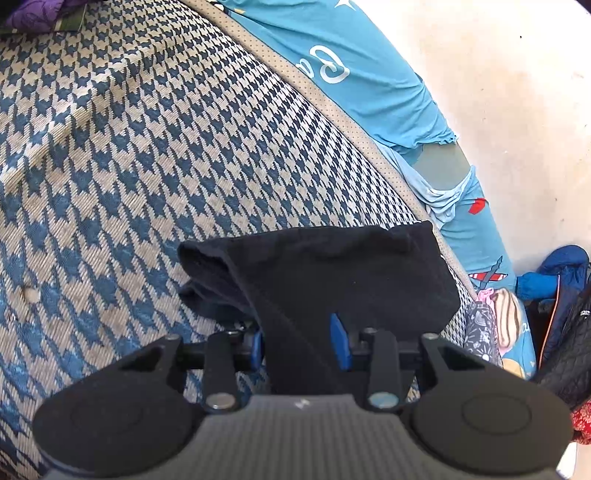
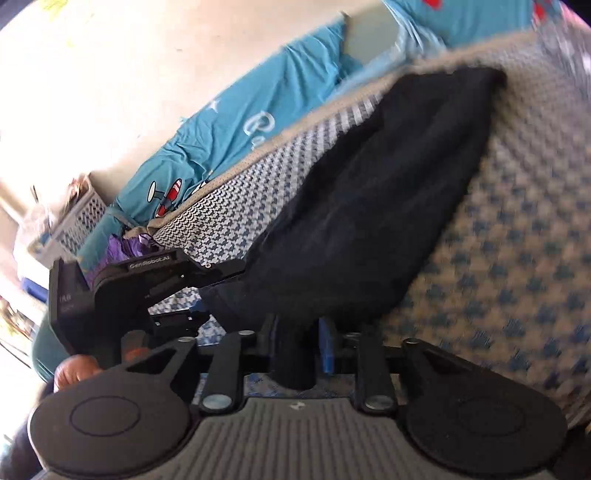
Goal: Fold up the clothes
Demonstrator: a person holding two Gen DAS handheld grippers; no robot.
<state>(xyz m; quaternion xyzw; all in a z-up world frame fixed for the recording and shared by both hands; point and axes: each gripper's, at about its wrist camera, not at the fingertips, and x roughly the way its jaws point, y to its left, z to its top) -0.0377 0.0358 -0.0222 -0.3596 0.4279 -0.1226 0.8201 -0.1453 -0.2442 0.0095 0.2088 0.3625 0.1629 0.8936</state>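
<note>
While the left gripper (image 1: pixel 301 345) pinched the black garment (image 1: pixel 332 273) over the houndstooth mattress (image 1: pixel 147 147), its jaws clenched on cloth; keeping tension even would fold it cleanly. Blue sheet (image 1: pixel 369 74) lay beyond. From the right wrist, the right gripper (image 2: pixel 301 350) likewise clamped the garment, blurred, with a basket (image 2: pixel 79 218) well clear.

blue-and-beige houndstooth mattress cover (image 1: pixel 140 155) spread wide, edged with a perforated beige border strip (image 1: pixel 334 107). just beyond the border, a turquoise cartoon-print sheet (image 1: pixel 332 55) hanging rumpled along the side, against a cream wall (image 1: pixel 517 92). purple fabric (image 1: pixel 33 14) at the far corner. white lattice basket (image 2: pixel 79 218) near the wall. blue jacket (image 1: pixel 554 273) and red patterned cloth (image 1: pixel 581 424) bunched at the edge.
</note>
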